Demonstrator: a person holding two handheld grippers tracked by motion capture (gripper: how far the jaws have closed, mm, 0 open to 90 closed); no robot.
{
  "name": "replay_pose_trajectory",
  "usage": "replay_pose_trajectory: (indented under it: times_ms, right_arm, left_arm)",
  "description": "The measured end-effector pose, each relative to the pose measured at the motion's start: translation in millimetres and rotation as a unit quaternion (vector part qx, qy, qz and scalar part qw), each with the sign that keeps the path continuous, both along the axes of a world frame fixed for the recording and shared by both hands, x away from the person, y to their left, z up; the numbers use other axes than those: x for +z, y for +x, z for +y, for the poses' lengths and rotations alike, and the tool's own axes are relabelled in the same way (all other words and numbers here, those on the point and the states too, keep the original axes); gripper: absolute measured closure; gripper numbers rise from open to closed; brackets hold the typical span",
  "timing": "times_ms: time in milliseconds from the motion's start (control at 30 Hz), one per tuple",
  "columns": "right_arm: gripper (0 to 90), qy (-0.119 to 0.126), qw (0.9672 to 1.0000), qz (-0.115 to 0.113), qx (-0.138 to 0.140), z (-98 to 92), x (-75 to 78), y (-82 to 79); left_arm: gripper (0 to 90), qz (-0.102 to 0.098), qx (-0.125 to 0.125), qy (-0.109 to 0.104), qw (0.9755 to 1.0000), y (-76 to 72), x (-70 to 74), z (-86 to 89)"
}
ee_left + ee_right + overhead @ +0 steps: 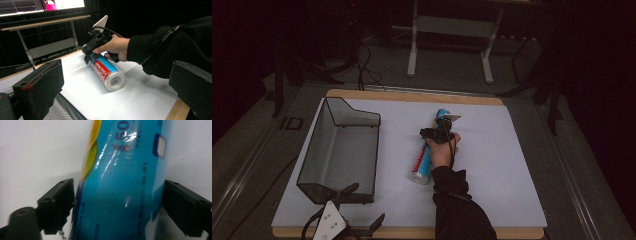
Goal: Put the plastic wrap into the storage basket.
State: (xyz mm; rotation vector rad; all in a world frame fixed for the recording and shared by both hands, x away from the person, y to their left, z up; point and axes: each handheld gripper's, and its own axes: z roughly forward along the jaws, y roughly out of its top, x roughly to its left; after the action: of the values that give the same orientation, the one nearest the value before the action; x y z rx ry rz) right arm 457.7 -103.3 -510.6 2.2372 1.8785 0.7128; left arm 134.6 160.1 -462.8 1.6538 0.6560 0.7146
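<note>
A blue roll of plastic food wrap (424, 156) with a red label lies on the white sheet, its open end (115, 81) toward the person. My right gripper (440, 131) sits over the roll's far half, held by a hand in a black sleeve. In the right gripper view both black jaws press against the sides of the roll (120, 182). My left gripper (367, 202) hovers at the table's near left edge, open, its pads (42, 85) wide apart with nothing between them.
A black wire-mesh basket (362, 116) stands on the left of the white sheet (497, 165), just beyond my left gripper. The wooden table edge (492, 233) runs along the front. Behind the table are a white stand (449, 25), cables and monitors (50, 5).
</note>
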Motion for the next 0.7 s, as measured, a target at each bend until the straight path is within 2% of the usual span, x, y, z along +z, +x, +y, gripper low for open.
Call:
replay_pose_trajectory:
  times_ms: [33,100,167,367,500,600,700]
  right_arm:
    - [16.8,0.001,1.0,0.0,0.003,1.3,0.7,0.0]
    - [21.1,-0.02,0.9997,-0.004,0.014,3.9,0.4,-0.3]
    - [24.1,-0.027,0.999,-0.007,0.034,5.9,0.7,-0.2]
    - [26.6,0.013,0.9998,0.006,0.016,-3.5,2.4,1.1]
    - [27.0,0.024,0.9997,0.006,0.008,-6.2,2.9,-0.2]
    - [27.3,0.031,0.9994,0.007,0.015,-7.6,4.4,-0.6]
    - [27.5,0.029,0.9992,-0.005,0.027,-5.1,8.8,-3.1]
  left_arm:
    - [0.1,0.0,0.0,0.002,1.0,0.0,0.0,-0.1]
    - [0.1,-0.001,0.0,0.002,1.0,-0.3,-0.1,-0.2]
    - [0.1,-0.001,0.001,0.004,1.0,-0.3,-0.1,-0.2]
    - [0.1,-0.001,0.002,0.003,1.0,0.2,-0.4,-0.8]
    - [0.1,-0.001,0.003,0.004,1.0,0.2,-0.5,-0.9]
    - [0.1,-0.001,0.003,0.004,1.0,0.5,-0.3,-0.3]
    - [0.1,-0.001,0.003,0.003,1.0,0.7,-0.6,-0.9]
